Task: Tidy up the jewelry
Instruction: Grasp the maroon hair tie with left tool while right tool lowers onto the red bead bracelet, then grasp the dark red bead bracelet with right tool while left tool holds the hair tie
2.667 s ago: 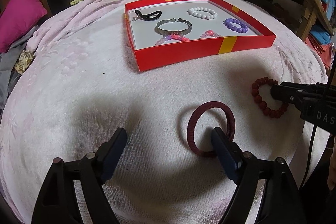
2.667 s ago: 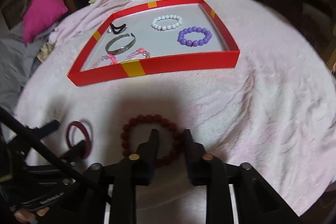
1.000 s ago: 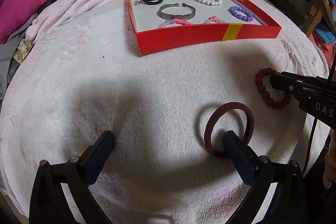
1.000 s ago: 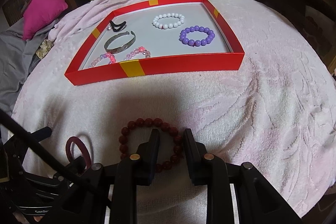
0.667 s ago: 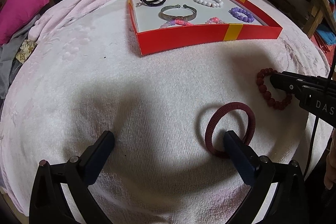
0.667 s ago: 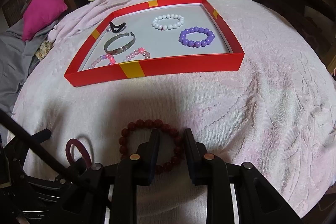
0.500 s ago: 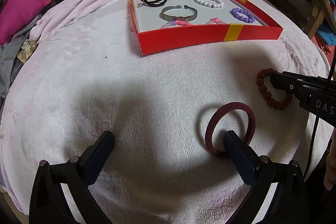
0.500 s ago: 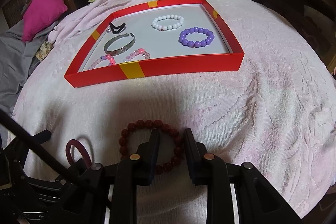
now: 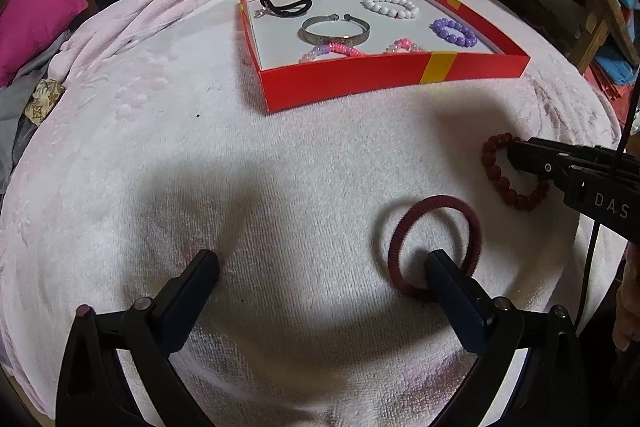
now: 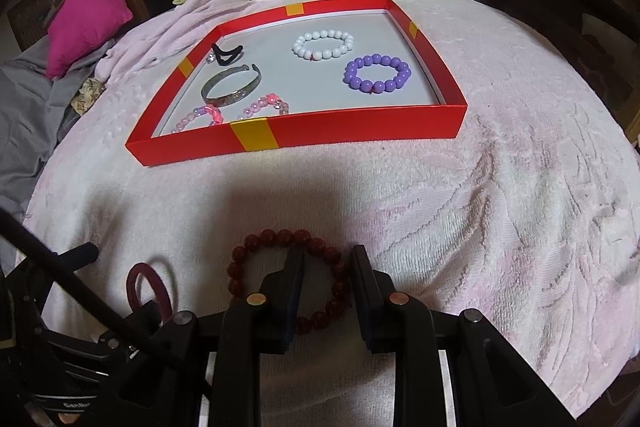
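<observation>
Open room: wide bare stretch of pale pink terry blanket (image 9: pixel 168 147) between the tools and the shallow red cardboard box with yellow tape strips (image 10: pixel 360 135); blanket edge falling away just right of the right tool. Box well ahead, near wall low, holding a white bead bracelet (image 10: pixel 322 45), a purple bead bracelet (image 10: pixel 378 73), an open silver cuff (image 9: pixel 335 29), a black hair tie (image 9: pixel 285 7) and two pink bead bracelets, all apart from one another.

Writing: "DAS" in pale letters on the right tool's body in the left view; on the left tool's body in the right view, lettering starting "Gen", rest unreadable.

Left tool (image 9: pixel 322 261): tilted steeply down, jaws spread wide, gripping nothing, right fingertip (image 9: pixel 438 263) set inside the dark maroon ribbed ring (image 9: pixel 400 239) lying flat on the blanket.

Right tool (image 10: pixel 327 254): tilted steeply down, jaws narrowed to a small gap, straddling one side of the dark red bead bracelet (image 10: pixel 256 247) on the blanket, pads not pressing the beads.
</observation>
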`<state>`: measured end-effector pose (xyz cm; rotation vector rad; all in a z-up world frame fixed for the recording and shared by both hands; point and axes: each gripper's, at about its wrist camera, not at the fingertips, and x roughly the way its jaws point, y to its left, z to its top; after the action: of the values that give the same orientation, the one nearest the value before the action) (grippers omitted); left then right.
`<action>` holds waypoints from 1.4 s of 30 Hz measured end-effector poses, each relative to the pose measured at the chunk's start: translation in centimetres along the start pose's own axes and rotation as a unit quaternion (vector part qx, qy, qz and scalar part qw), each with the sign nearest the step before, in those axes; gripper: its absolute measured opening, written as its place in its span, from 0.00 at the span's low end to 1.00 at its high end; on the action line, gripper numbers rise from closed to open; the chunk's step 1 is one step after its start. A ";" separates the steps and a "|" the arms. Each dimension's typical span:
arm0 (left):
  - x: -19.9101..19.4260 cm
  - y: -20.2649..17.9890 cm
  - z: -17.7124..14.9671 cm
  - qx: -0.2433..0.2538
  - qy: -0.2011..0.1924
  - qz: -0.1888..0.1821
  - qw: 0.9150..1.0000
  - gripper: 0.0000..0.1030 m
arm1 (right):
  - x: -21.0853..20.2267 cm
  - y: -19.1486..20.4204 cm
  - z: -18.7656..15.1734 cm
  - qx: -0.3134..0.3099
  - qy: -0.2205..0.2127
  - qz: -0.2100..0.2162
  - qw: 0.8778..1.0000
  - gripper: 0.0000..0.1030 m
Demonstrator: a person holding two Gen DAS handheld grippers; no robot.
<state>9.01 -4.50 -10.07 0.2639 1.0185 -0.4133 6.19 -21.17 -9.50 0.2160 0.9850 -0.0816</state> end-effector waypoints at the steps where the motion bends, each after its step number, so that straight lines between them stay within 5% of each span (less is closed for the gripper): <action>1: -0.1 0.1 0.0 -0.001 -0.003 0.000 1.000 0.93 | 0.0 -0.2 0.0 0.003 0.000 0.006 1.000 0.27; 6: -0.8 0.3 0.4 -0.012 -0.022 -0.019 1.000 0.51 | -0.3 -0.7 -0.1 0.011 0.002 0.018 1.000 0.25; 12: -1.2 0.4 0.8 -0.018 -0.031 -0.035 0.999 0.19 | -0.7 -1.8 -0.1 0.040 0.008 0.042 0.998 0.17; 23: -1.2 0.6 0.9 -0.019 -0.031 -0.035 0.999 0.12 | -1.5 -3.1 0.0 0.069 0.007 0.072 0.995 0.16; 25: -1.1 0.7 1.0 -0.021 -0.026 -0.033 0.999 0.30 | -1.5 -3.0 0.0 0.064 0.009 0.066 0.996 0.16; 26: -1.1 0.7 1.0 -0.023 -0.023 -0.033 0.999 0.51 | -1.4 -3.1 0.0 0.063 0.012 0.064 0.996 0.16; 27: -1.0 0.7 0.9 -0.023 -0.023 -0.031 0.999 0.62 | -1.3 -3.2 -0.1 0.063 0.013 0.061 0.996 0.16; 31: -1.1 0.2 0.7 -0.004 -0.028 -0.027 0.999 0.62 | -1.4 -3.3 -0.1 0.057 0.013 0.055 0.997 0.17; 32: -1.1 0.0 0.6 0.001 -0.029 -0.027 0.999 0.60 | -1.3 -3.2 -0.1 0.055 0.013 0.053 0.997 0.17; 38: -1.1 -0.1 0.7 0.007 -0.039 -0.038 0.998 0.16 | -0.7 -2.7 -0.1 0.037 0.011 0.040 0.998 0.18; 42: -1.3 -0.2 0.6 0.008 -0.045 -0.038 0.998 0.08 | -0.7 -1.9 -0.3 0.009 -0.001 0.024 1.000 0.16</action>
<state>8.81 -4.70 -8.65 0.2199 0.9401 -0.4981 5.25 -23.01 -9.33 0.2566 0.9766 -0.0473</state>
